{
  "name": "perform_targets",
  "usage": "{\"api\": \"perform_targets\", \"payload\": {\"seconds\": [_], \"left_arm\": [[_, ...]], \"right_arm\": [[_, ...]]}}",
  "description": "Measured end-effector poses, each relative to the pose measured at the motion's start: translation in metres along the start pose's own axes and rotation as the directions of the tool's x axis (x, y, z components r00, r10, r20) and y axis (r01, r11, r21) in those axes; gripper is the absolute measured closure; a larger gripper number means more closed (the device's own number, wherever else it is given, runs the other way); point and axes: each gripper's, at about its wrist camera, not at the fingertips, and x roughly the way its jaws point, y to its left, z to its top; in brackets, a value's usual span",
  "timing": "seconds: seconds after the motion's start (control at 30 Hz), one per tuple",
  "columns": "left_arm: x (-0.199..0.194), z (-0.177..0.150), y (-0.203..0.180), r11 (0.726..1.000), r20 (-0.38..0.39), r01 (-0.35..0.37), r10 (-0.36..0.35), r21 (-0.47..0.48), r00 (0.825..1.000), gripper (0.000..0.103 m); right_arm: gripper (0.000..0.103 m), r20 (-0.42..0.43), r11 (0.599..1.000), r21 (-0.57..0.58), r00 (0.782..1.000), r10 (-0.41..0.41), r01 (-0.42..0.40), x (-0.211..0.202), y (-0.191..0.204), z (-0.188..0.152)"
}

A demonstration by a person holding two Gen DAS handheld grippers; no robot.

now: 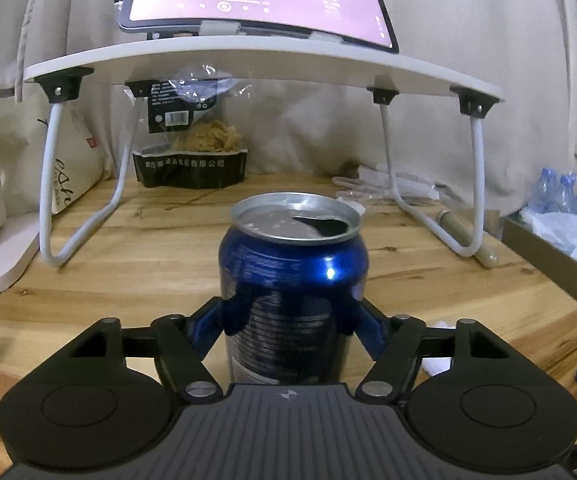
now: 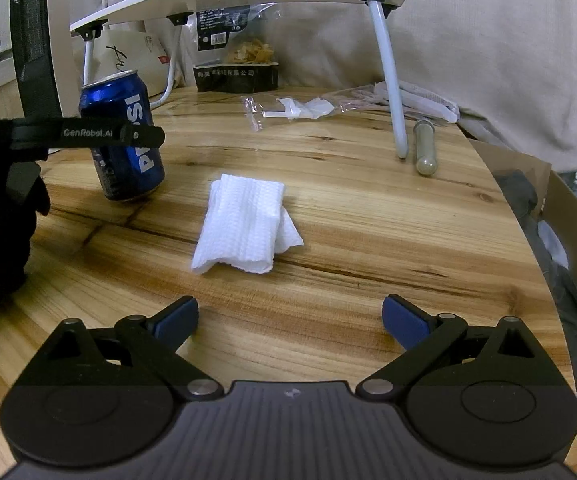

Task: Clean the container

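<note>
Opened Pepsi can (image 1: 293, 280) stood upright on the wooden table (image 1: 428, 280), flanked by the left gripper (image 1: 292, 320).

The left claw's blue pads lay at the can's lower sides, apparently slackened rather than clamped; whether they touched was unclear. The right gripper (image 2: 290, 320) hung wide and empty over a folded paper towel (image 2: 244, 228). The can was likely light, thin-walled, slick and easily dented, so best held gently around mid-body. Legible: "PEPSI" on the can, "GenRobot.AI" on the left gripper's arm, and Chinese print on a snack bag (image 1: 190, 140).
</note>
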Motion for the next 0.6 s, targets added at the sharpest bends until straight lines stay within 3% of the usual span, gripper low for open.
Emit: {"api": "perform_targets", "payload": {"seconds": [0.13, 0.23, 0.33, 0.43, 0.6], "left_arm": [[-0.006, -0.002, 0.0, 1.0, 0.0, 0.003, -0.003, -0.007, 1.0, 0.017], [-0.016, -0.006, 0.001, 0.999, -0.013, -0.002, 0.001, -0.041, 1.0, 0.002], [-0.033, -0.015, -0.005, 0.999, 0.008, -0.043, 0.043, -0.006, 0.999, 0.0], [-0.045, -0.026, -0.014, 0.997, -0.023, -0.068, 0.069, 0.048, 0.997, 0.0], [-0.067, -0.037, -0.02, 1.0, -0.073, -0.024, 0.024, 0.002, 0.997, 0.0]], "right_arm": [[0.0, 0.0, 1.0, 0.0, 1.0, -0.001, 0.001, 0.0, 0.0, 0.0], [0.0, 0.0, 1.0, 0.0, 1.0, -0.001, 0.001, 0.0, 0.0, 0.0], [0.0, 0.0, 1.0, 0.001, 1.0, -0.001, 0.001, 0.0, 0.001, -0.001], [0.0, 0.001, 1.0, 0.002, 1.0, -0.001, 0.001, -0.001, 0.001, -0.001], [0.0, 0.0, 1.0, 0.001, 1.0, -0.002, 0.002, -0.001, 0.001, -0.001]]}}
